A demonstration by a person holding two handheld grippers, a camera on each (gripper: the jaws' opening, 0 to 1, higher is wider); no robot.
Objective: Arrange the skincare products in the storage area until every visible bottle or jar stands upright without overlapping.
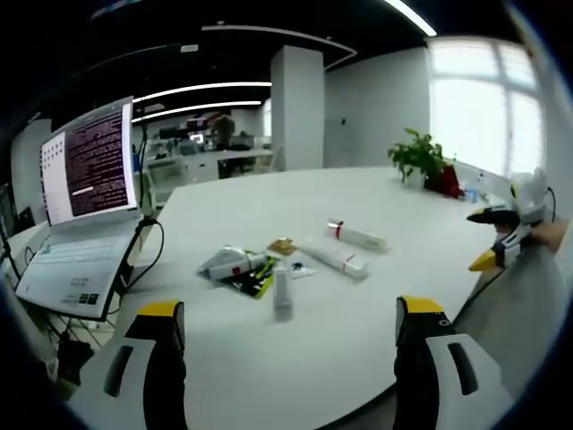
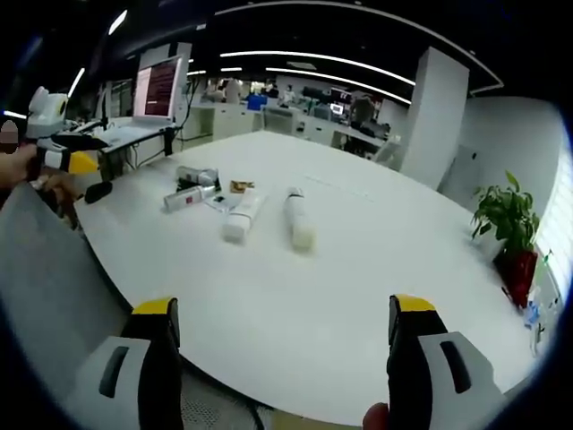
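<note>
both grippers hang off the edge of the white table (image 1: 358, 331) with nothing in them. left gripper (image 1: 291, 327), at the bottom of the left gripper view, has its yellow-tipped jaws spread wide, and it also shows at the far left of the right gripper view, held in a hand (image 2: 22, 166). right gripper (image 2: 285, 324), at the bottom of the right gripper view, is likewise spread wide and empty; it comes into the right edge of the left gripper view as a white and yellow shape

going left to right in the left gripper view: an open laptop (image 1: 81, 206) on a stand at the left of the frame, its screen full of text; then near the centre a cluster of skincare products lying flat, a crumpled silver tube (image 1: 228, 262) on a green-and-black packet (image 1: 253, 279), a small grey bottle (image 1: 283, 294) just in front, a small brown jar (image 1: 283, 245) behind; then two long white tubes (image 1: 345, 249) on their sides, near each other, to the right of centre; a potted plant (image 1: 419, 159) in a red pot at the upper right

in the right gripper view the same products lie in the upper left of centre, all on their sides, well apart from both grippers
</note>
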